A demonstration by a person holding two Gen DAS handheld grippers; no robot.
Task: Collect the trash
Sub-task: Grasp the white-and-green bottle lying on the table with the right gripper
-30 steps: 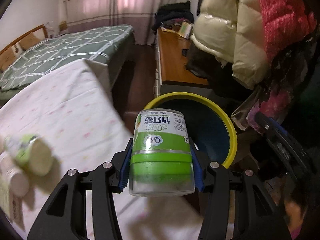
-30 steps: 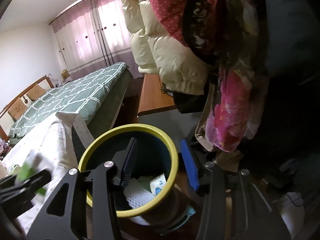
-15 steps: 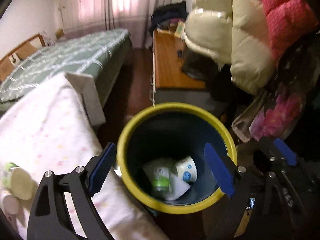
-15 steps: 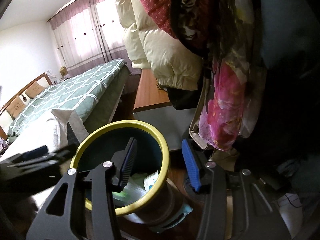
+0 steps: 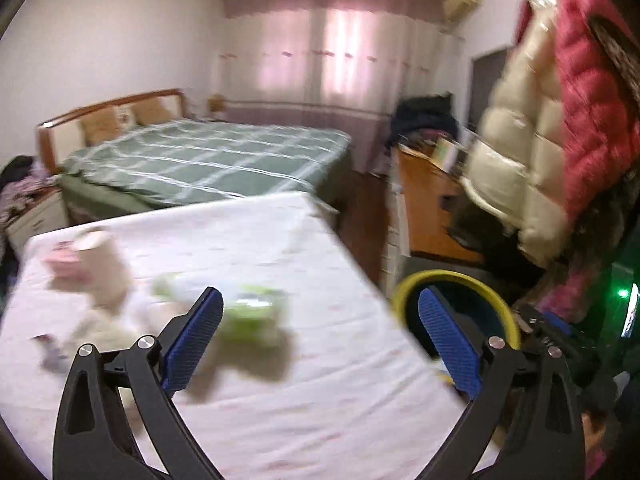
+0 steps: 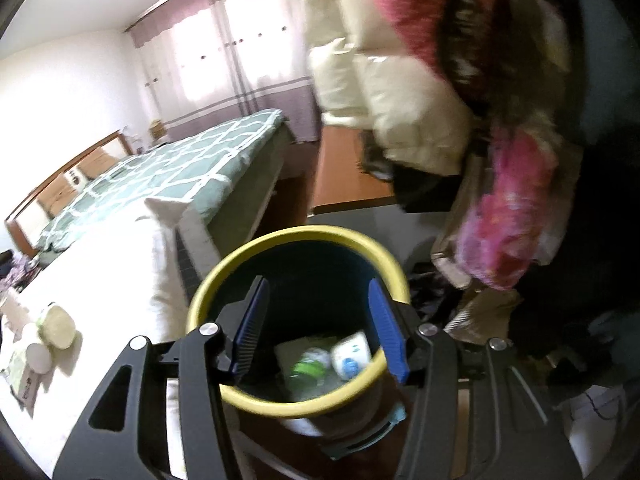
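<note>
My left gripper [image 5: 320, 294] hangs over the white-clothed table [image 5: 320, 380]. Its jaws are still opening wide and nothing is between them. Blurred trash lies ahead of it: a green-and-white packet [image 5: 252, 312] and a beige cup [image 5: 104, 268]. The yellow-rimmed dark bin [image 5: 448, 274] stands off the table's right edge. My right gripper [image 6: 318, 282] hovers over the bin's mouth [image 6: 296, 236], jaws opening, holding nothing. Inside the bin lie a green-labelled bottle [image 6: 310, 364], a white cup with blue print [image 6: 352, 354] and white paper [image 6: 288, 354]. A pale green jar [image 6: 56, 326] lies on the table at far left.
A bed with a green checked cover [image 5: 208, 160] stands behind the table. A wooden desk [image 5: 428, 216] is at the back right. Cream [image 5: 512, 160] and red [image 5: 592, 100] padded jackets hang close over the bin. Clutter lies on the floor right of the bin [image 6: 480, 312].
The left gripper let go of the green-labelled jar, which dropped into the bin. It opened wide and swung left and up over the table. The right gripper shifted over the bin's mouth and widened a little.
</note>
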